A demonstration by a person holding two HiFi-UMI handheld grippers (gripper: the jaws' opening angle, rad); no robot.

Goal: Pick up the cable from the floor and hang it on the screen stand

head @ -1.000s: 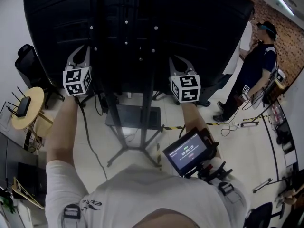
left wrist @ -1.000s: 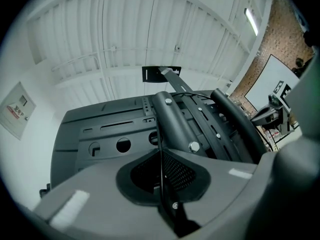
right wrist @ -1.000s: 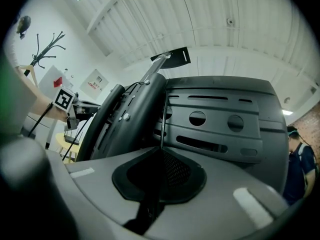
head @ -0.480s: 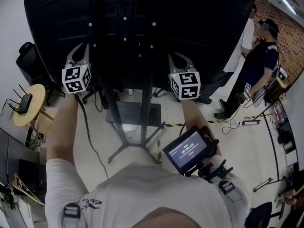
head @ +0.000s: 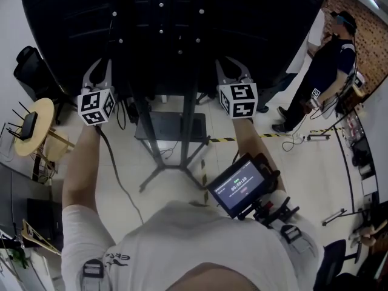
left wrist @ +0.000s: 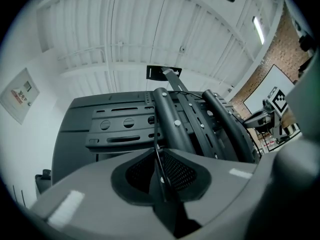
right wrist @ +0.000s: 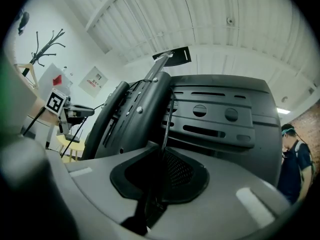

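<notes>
I hold both grippers up against the black back of the screen, one on either side of the screen stand's posts. A thin black cable runs between the jaws of my left gripper. Those jaws have just been opening a little, but they stay pinched on the cable. From there the cable hangs down along my left arm toward the floor. My right gripper is shut on the same cable, which rises toward the stand's bracket. The stand's columns fill the middle of the left gripper view.
A person stands at the right by loose floor cables. At the left are a round wooden table with a router and a black chair. A small monitor rides on my right forearm. The stand's shelf sits low between its legs.
My left gripper has come down a little against the back of the screen. The right gripper has kept its place, still with the cable in it.
</notes>
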